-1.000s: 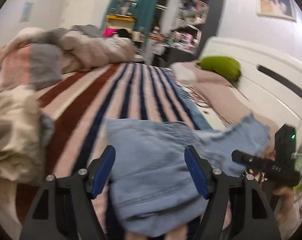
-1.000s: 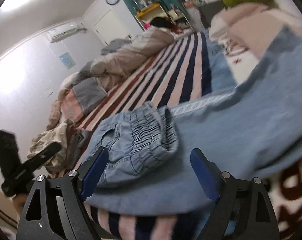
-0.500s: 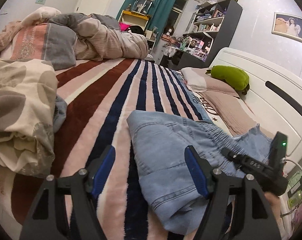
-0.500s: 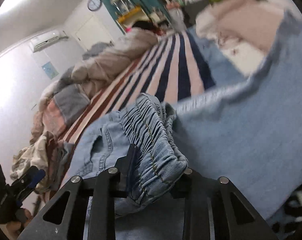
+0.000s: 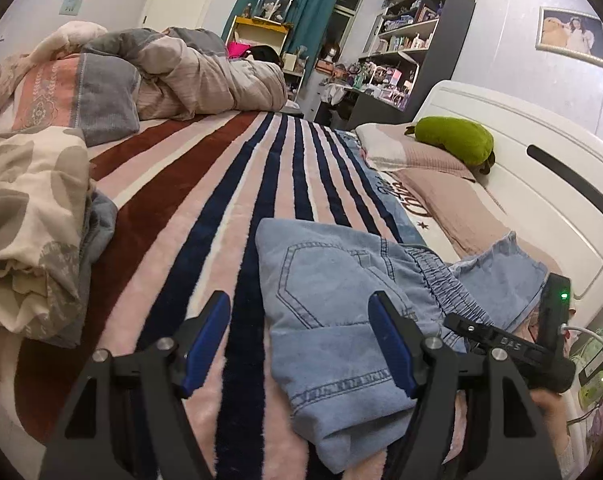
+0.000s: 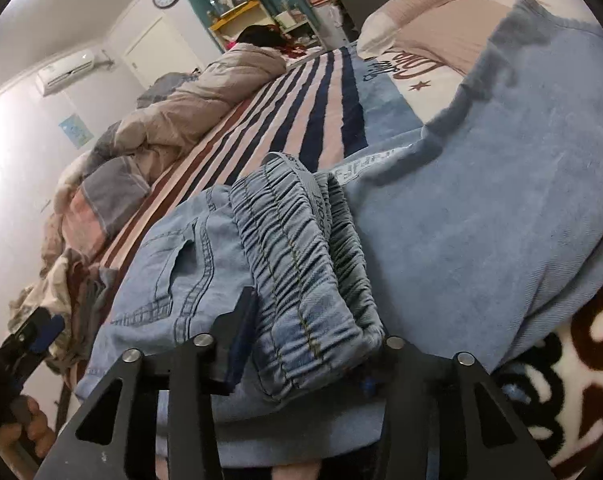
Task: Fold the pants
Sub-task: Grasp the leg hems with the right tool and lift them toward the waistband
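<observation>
Folded over since a second ago, the light-blue denim pants are now lying doubled on the striped pink, navy and maroon blanket, their gathered elastic waistband bunched between the jaws of the right gripper. Those jaws are easing apart, though the band is filling the gap and seemingly still touching both pads, the far one being hidden by cloth. Beside the pants' folded edge, the left gripper is hovering with its blue-padded jaws spread and holding nothing.
</observation>
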Demonstrator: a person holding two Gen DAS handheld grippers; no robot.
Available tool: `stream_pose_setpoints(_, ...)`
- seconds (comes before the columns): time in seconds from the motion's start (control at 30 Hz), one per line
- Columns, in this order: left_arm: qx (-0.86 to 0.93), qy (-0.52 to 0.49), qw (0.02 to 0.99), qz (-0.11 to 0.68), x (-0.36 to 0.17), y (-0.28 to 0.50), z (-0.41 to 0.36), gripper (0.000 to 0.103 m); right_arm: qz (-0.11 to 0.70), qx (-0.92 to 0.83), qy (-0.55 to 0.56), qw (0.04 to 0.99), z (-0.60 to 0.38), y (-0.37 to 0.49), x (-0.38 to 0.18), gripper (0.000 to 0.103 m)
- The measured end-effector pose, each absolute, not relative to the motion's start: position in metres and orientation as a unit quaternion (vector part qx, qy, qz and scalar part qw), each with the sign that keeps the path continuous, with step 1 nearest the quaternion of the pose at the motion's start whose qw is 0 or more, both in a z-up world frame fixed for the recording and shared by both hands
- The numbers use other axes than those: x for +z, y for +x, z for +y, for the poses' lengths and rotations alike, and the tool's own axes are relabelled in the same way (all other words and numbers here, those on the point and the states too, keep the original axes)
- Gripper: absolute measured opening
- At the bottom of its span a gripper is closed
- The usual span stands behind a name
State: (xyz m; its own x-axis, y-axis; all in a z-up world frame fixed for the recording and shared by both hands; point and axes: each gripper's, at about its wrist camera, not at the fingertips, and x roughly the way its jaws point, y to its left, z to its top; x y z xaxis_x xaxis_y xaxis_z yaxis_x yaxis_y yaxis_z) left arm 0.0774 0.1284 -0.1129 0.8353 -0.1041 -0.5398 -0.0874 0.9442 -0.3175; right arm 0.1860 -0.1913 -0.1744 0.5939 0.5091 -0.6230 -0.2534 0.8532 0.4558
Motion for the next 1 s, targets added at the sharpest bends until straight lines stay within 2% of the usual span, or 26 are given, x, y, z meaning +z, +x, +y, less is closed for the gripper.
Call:
stream_pose_setpoints(0.13, 0.009, -0.167, 0.94, 0.296, -0.112, 0.081, 0.125, 0.071, 0.363, 0.196, 0.155, 0.898, -0.221, 0.169, -0.158, 0.056)
stream_pose_setpoints(0.2, 0.014, -0.167, 0.94, 0.298, -0.111, 0.082, 0.124, 0.071, 0.345, 0.168, 0.153, 0.911, -0.245, 0.163, -0.149, 0.057)
stream_pose_setpoints(0.3, 0.022, -0.163, 0.939, 0.301, -0.11, 0.084, 0.12, 0.071, 0.317, 0.109, 0.147, 0.931, -0.288, 0.155, -0.138, 0.066)
stream_pose_setpoints(0.6, 0.041, -0.146, 0.937, 0.315, -0.108, 0.097, 0.104, 0.071, 0.279, -0.009, 0.144, 0.949, -0.382, 0.168, -0.132, 0.067)
stream_pose_setpoints(0.73, 0.047, -0.132, 0.939, 0.315, -0.104, 0.104, 0.098, 0.071, 0.273, 0.017, 0.165, 0.948, -0.394, 0.183, -0.137, 0.067)
stream_pose_setpoints(1.0, 0.053, -0.119, 0.94, 0.314, -0.1, 0.115, 0.093, 0.071, 0.236, 0.009, 0.134, 0.962, -0.39, 0.205, -0.133, 0.068)
